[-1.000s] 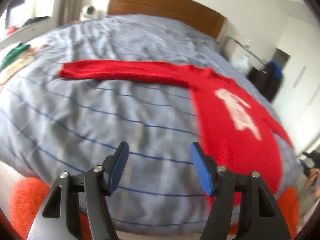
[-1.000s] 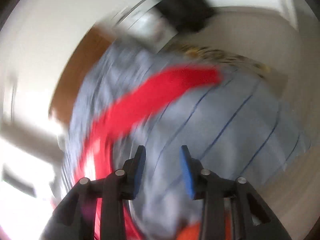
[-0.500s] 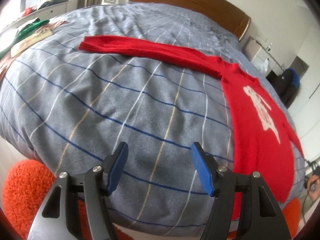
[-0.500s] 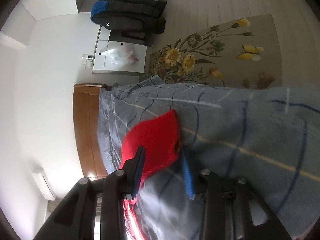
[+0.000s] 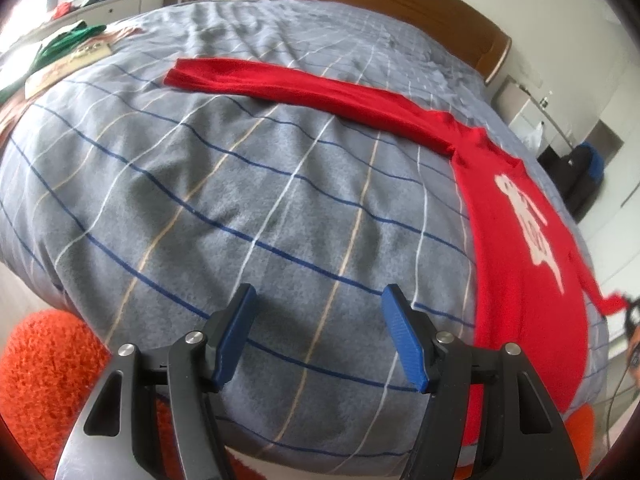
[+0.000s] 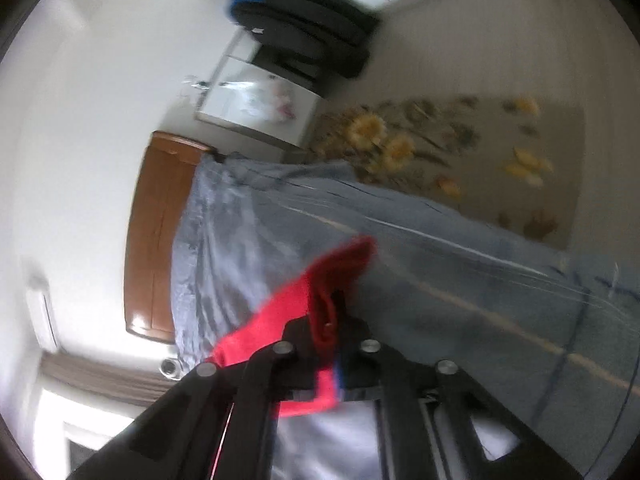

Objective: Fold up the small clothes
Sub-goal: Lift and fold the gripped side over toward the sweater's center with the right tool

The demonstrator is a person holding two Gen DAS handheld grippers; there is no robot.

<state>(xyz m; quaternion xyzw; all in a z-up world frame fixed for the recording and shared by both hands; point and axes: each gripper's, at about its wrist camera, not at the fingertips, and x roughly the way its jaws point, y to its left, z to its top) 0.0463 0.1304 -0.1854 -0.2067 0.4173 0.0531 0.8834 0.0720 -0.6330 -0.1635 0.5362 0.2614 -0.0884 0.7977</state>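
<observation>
Mostly hidden: the right gripper's [image 6: 334, 320] blue pads, buried in red cloth; only a sliver of blue shows below the fold. The right wrist view is smeared by motion, so the cloth's edges and the flowered rug [image 6: 440, 148] are soft.
Cut off: the red sweater's [image 5: 520, 248] lower hem runs under the left gripper's right arm; its far sleeve is a thin strip at the right rim of the left wrist view.
Hard to read: the white print on the chest, stretched by the lens.
Where the sweater is: flat on the checked blue-grey bedspread [image 5: 240, 200], body at the right side of the bed, one sleeve laid out across it.
Long axis: the body runs from the wooden headboard [image 5: 400, 4] end toward the foot; the laid-out sleeve [image 5: 300, 84] points left, nearly crosswise, cuff toward the pile of green clothes [image 5: 64, 40].
Left gripper [image 5: 318, 336]: jaws apart over bare bedspread, nothing between them.
Right gripper: clamped on the cuff of the other sleeve [image 6: 320, 288], which bunches between the fingers and trails down to the left.
Changed since half a second ago: the right jaws, then apart around the cuff, have just closed onto it; the left gripper's view has barely shifted.
</observation>
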